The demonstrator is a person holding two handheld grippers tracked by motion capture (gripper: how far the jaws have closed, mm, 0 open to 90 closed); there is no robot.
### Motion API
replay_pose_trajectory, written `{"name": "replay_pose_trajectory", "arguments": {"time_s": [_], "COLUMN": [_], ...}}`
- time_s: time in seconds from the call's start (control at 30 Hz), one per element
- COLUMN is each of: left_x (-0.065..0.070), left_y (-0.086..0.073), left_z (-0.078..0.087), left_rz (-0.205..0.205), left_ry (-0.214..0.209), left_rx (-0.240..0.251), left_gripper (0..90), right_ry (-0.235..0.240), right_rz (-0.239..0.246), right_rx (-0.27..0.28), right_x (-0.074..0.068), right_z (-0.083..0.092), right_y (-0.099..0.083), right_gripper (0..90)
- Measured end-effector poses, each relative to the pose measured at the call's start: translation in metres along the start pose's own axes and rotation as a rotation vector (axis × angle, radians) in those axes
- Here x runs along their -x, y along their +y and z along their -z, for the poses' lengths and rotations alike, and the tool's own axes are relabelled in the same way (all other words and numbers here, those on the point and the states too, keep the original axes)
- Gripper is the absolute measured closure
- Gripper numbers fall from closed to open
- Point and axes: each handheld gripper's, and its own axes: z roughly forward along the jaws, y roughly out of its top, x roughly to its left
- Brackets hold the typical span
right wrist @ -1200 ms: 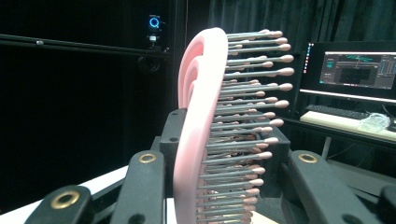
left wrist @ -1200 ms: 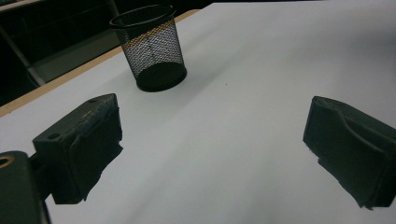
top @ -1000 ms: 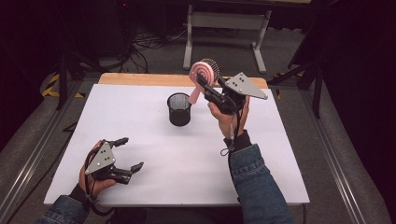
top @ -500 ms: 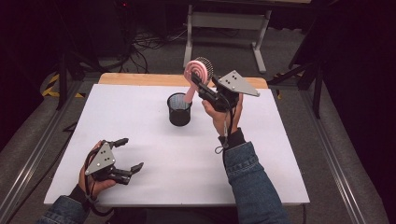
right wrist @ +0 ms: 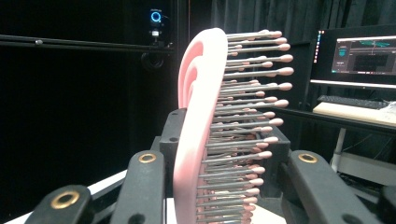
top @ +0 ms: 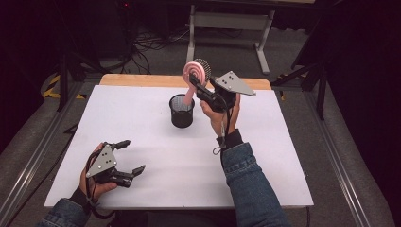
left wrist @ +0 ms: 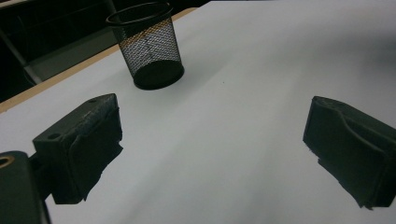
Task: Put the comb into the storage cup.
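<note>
My right gripper [top: 196, 86] is raised over the back middle of the table, shut on a pink hairbrush [top: 195, 72]. The brush stands upright, bristled head on top, handle pointing down to the mouth of a black mesh cup [top: 182, 113]. I cannot tell whether the handle tip is inside. In the right gripper view the brush [right wrist: 201, 116] sits between both jaws of my right gripper [right wrist: 224, 186]. My left gripper [top: 133, 156] rests open on the white table near the front left. Its own view has the left gripper [left wrist: 212, 154] wide apart, the cup [left wrist: 149, 46] beyond it.
The white table top [top: 265, 156] has a wooden strip [top: 137, 79] along its back edge. Behind the table are cables on the floor and a metal stand [top: 227, 21]. A lit monitor [right wrist: 366, 56] and keyboard stand far off.
My right hand has carried the brush a little to the left, bringing the handle over the cup. The left hand has stayed put.
</note>
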Motion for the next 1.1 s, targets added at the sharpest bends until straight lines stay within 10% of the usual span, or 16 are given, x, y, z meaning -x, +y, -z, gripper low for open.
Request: {"name": "replay_pose_trajectory", "arguments": {"time_s": [1.1], "left_x": [0.001], "left_y": [0.0], "left_z": [-0.001], "left_rz": [-0.001], "left_ry": [-0.012], "left_rx": [-0.008], "left_gripper": [5.9], "right_ry": [0.012], "right_rz": [-0.132], "right_rx": [-0.075], "right_x": [0.002], "right_z": [-0.02], "right_y": [-0.047], "right_gripper": [63.0]}}
